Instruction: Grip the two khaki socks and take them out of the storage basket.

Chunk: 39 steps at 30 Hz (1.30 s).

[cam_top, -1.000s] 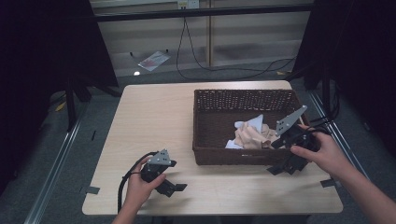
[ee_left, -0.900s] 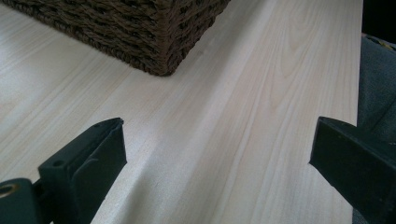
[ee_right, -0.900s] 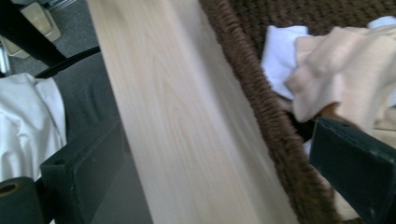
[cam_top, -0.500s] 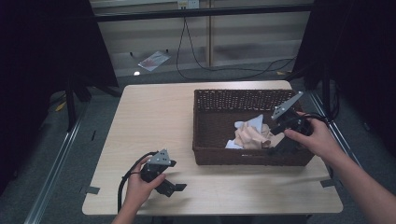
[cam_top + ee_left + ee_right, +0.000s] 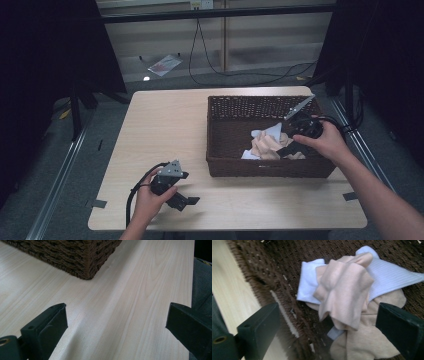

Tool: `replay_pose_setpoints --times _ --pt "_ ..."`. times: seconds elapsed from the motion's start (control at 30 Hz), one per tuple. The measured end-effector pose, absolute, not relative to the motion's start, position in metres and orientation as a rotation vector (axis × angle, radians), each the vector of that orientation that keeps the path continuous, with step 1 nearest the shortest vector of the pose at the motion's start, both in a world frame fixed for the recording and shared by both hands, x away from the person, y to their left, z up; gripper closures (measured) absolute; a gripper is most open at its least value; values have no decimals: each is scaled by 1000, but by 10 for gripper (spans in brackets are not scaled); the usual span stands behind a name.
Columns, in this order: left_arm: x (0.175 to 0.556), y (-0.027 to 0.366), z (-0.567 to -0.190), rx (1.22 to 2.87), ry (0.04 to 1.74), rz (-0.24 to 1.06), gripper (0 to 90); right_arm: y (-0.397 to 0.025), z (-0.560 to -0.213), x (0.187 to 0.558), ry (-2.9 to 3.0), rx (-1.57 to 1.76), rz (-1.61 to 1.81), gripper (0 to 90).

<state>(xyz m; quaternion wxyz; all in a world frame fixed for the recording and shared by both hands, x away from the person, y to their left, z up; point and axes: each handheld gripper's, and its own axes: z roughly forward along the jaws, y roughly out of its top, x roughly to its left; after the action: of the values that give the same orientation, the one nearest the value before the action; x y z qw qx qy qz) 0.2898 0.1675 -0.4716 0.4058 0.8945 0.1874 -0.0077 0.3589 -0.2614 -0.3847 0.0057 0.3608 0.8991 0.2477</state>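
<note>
The right gripper (image 5: 291, 146) is hanging over the brown basket (image 5: 235, 107), which is sitting on the right side of the table (image 5: 165, 125). Its two black jaws are standing wide apart and they are holding nothing. In the right gripper view, the pile of cloths is lying right between and just past the jaws. A peach cloth (image 5: 344, 295) is bunched up on top, and a white cloth (image 5: 387, 277) is peeking out from under it on the far side. In the high view the pile is sitting in the near right part of the basket, close to the near wall.

It looks like the person is getting ready to pick up a cloth from the basket. To do that well, the right gripper should be going straight down so the tall bump of the peach cloth ends up between the jaws. Then the jaws should close softly on that bump. It is better to pinch the top fold than to dig low, because the jaws could catch on the woven bottom. The white cloth is tucked in with the peach one, so both might come up together. A slow lift would help here.

The left gripper (image 5: 182, 200) is resting low on the near left part of the table, left of the basket. Its jaws are also wide open and holding nothing. It seems to be waiting.
</note>
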Motion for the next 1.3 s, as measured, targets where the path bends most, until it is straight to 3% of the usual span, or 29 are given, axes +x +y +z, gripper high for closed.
replay_pose_setpoints --times 0.07,0.33,0.5,0.53,0.7,0.8,0.83,0.87,1.3 --pt "290 168 -471 2262 468 -17 33 -261 -387 360 2812 1132 773 82" --pt "290 168 -472 2254 472 -16 33 -255 -404 370 2797 1153 701 332" --pt "290 168 -472 2255 472 -18 33 -255 -411 372 2793 1148 648 414" --pt "290 168 -472 2258 471 -18 33 -255 -413 373 2797 1146 639 476" --pt "291 168 -471 2264 467 -14 33 -253 -416 373 2814 1142 602 587" --pt "290 168 -472 2258 472 -16 33 -252 -417 374 2826 1138 588 734" --pt "290 168 -472 2258 472 -16 33 -252 -417 374 2826 1138 588 734" --pt "291 168 -471 2265 467 -13 33 -252 -417 374 2831 1135 576 825" --pt "291 168 -472 2252 473 -17 33 -262 -395 374 2852 1183 651 853"
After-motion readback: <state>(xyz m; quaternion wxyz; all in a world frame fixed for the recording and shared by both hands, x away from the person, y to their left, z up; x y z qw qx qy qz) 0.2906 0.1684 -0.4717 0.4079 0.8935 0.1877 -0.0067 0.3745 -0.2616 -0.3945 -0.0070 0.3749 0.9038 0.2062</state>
